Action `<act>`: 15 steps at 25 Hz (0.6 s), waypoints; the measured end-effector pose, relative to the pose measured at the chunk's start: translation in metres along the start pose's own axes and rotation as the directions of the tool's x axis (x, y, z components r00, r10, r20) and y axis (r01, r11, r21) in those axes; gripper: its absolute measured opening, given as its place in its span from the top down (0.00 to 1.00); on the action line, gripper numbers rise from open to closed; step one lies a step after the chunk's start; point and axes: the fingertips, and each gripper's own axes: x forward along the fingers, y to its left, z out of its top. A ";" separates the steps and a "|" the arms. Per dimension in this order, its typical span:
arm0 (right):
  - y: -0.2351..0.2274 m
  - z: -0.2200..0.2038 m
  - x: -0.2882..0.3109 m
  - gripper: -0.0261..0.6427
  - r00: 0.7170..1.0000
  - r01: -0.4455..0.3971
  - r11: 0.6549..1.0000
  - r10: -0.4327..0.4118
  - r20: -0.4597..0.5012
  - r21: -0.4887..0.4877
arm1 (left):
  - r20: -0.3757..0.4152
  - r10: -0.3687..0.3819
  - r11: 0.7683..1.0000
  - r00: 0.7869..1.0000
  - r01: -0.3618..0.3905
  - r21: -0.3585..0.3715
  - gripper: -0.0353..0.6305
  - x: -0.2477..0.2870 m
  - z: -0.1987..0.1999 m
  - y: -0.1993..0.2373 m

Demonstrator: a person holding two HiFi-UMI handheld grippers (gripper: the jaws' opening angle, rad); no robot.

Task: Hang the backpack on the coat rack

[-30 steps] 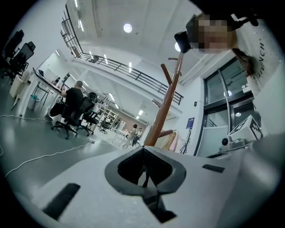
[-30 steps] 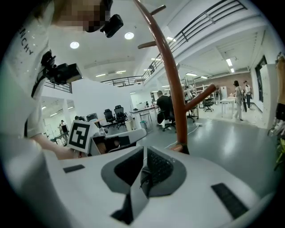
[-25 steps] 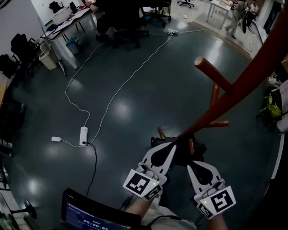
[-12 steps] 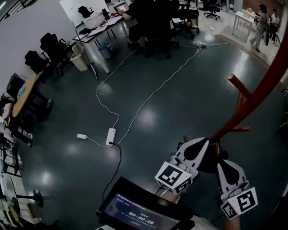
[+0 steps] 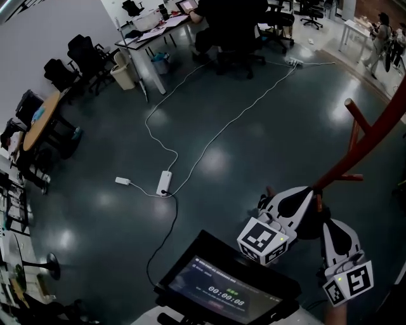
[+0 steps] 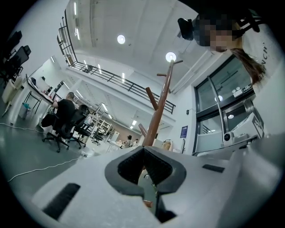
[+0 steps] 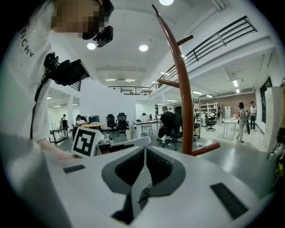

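The red-brown coat rack (image 5: 374, 136) leans across the right of the head view, its pegs bare. It also stands just beyond the jaws in the left gripper view (image 6: 156, 116) and the right gripper view (image 7: 185, 102). A dark mass, apparently the backpack (image 5: 306, 223), shows low by the rack's foot between both grippers. My left gripper (image 5: 309, 192) (image 6: 143, 149) is shut, tilted slightly upward toward the pole. My right gripper (image 5: 331, 223) (image 7: 145, 149) is shut beside it. Whether a strap is pinched in either one is hidden.
A screen device (image 5: 228, 292) juts out at the person's chest. White cables and a power strip (image 5: 165, 183) cross the dark floor. Desks, office chairs and a seated person (image 5: 231, 19) are at the back. A round table (image 5: 41, 120) is far left.
Both grippers have risen a little and now sit further right in the head view. The camera has swung, so the rack lies nearer the right edge. The jaws look shut throughout.
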 end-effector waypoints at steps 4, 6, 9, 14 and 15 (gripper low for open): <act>-0.001 -0.005 0.002 0.92 1.000 -0.001 1.000 0.001 -0.018 -0.001 | 0.005 0.028 0.999 1.000 -0.027 -0.031 0.93 -0.001 0.002 0.007; -0.002 -0.009 0.003 0.92 1.000 0.000 1.000 0.000 -0.026 -0.004 | 0.008 0.032 0.999 0.999 -0.032 -0.036 0.93 -0.001 -0.001 0.010; -0.002 -0.010 0.003 0.92 0.999 0.005 1.000 -0.006 -0.037 -0.011 | 0.005 0.032 0.999 0.999 -0.032 -0.040 0.93 0.000 -0.003 0.013; -0.001 -0.013 0.006 0.92 0.998 0.021 1.000 -0.021 -0.055 -0.003 | -0.011 0.019 0.998 1.000 -0.019 -0.052 0.93 -0.002 -0.005 0.014; 0.000 -0.015 0.008 0.92 0.998 0.022 1.000 -0.022 -0.059 0.001 | -0.016 0.018 0.998 1.000 -0.019 -0.054 0.93 -0.004 -0.006 0.016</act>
